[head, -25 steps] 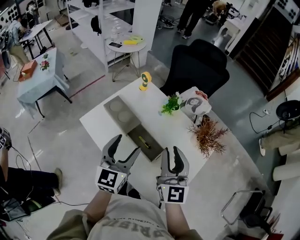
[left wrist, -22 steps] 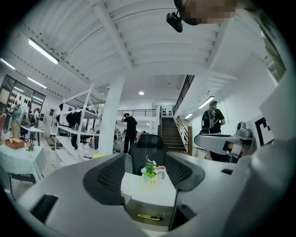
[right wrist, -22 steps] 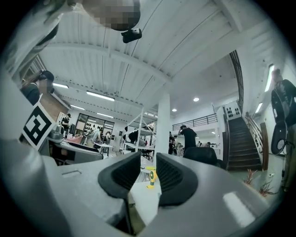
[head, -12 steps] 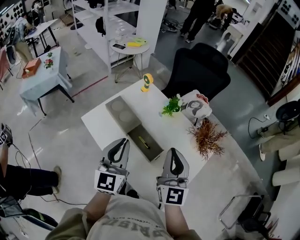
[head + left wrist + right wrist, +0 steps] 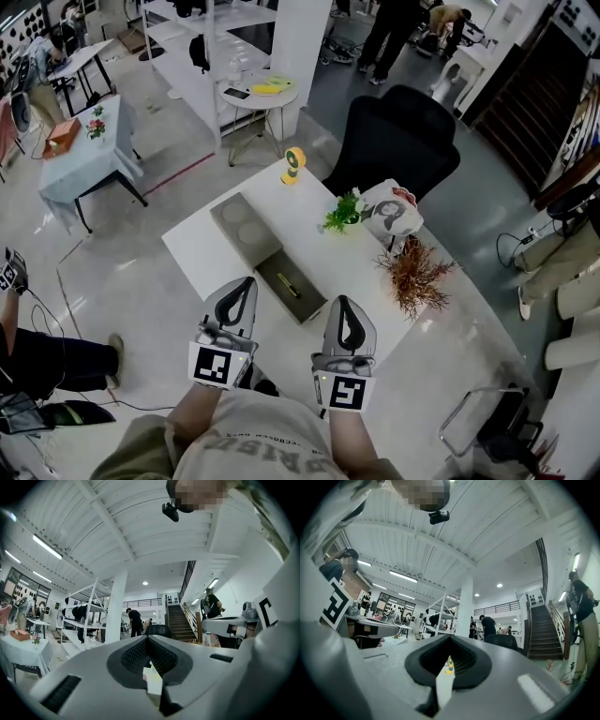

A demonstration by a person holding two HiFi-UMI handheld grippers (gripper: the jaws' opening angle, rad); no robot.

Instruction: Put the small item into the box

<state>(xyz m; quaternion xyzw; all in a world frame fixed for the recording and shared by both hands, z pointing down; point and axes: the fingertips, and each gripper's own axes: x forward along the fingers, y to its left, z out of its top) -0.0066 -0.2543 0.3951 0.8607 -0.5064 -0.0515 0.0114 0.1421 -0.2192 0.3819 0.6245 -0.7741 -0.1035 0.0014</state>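
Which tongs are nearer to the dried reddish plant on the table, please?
Right. The right tongs sit just left of the plant; the left tongs are farther left, past the box.

We see a bright room in the head view. The white table looks almost too white. The pale floor has shiny spots of glare on the left. Shadows are soft and faint. The black chair is so dark that we can hardly see its shape.

In both gripper views the picture is a round ball with black corners. Straight beams bend near the rim. Long light strips and a round lamp glow on the white ceiling. The left gripper and the right gripper sit right against their cameras and look soft and a bit blurry. Far things look sharper.
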